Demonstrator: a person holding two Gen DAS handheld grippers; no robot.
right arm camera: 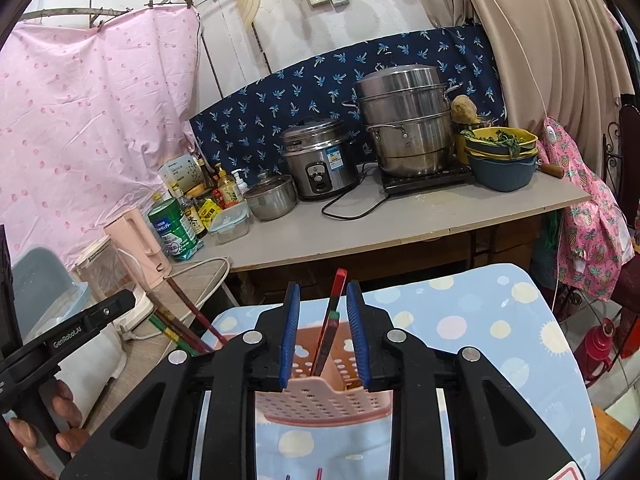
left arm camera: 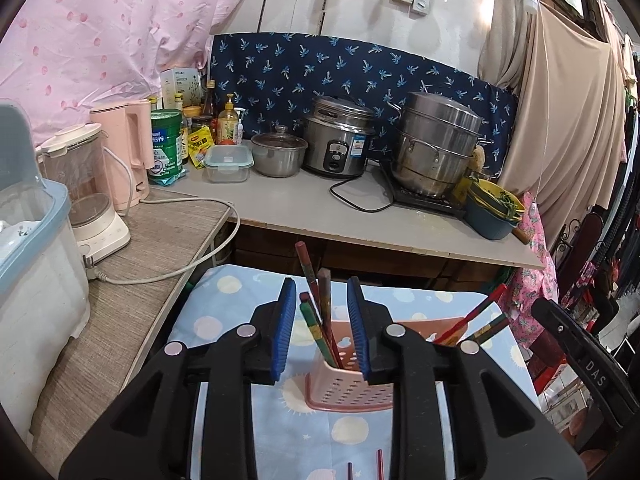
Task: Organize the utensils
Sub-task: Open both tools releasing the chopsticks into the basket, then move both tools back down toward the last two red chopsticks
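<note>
A pink perforated utensil holder (left arm camera: pixel 348 390) (right arm camera: pixel 320 400) stands on a table with a blue dotted cloth (left arm camera: pixel 224 320) (right arm camera: pixel 460 320). In the left wrist view, several dark red and green chopsticks (left arm camera: pixel 318 300) lean in its left part, between the blue pads of my left gripper (left arm camera: pixel 322 326). The pads stand apart from them. More chopsticks (left arm camera: pixel 472 318) lean in its right part. In the right wrist view, a red and green chopstick (right arm camera: pixel 331 320) stands in the holder between the pads of my right gripper (right arm camera: pixel 324 328), with gaps on both sides. The left gripper's body (right arm camera: pixel 80 328) and a hand (right arm camera: pixel 64 408) show at left.
Two chopstick tips (left arm camera: pixel 378 462) lie on the cloth near the bottom edge. Behind runs a grey counter (left arm camera: pixel 320 208) with a rice cooker (left arm camera: pixel 338 140), a steamer pot (left arm camera: pixel 436 144), bowls (left arm camera: pixel 494 208) and bottles. A side shelf at left bears a blender (left arm camera: pixel 86 184), a cable and a plastic bin (left arm camera: pixel 32 260).
</note>
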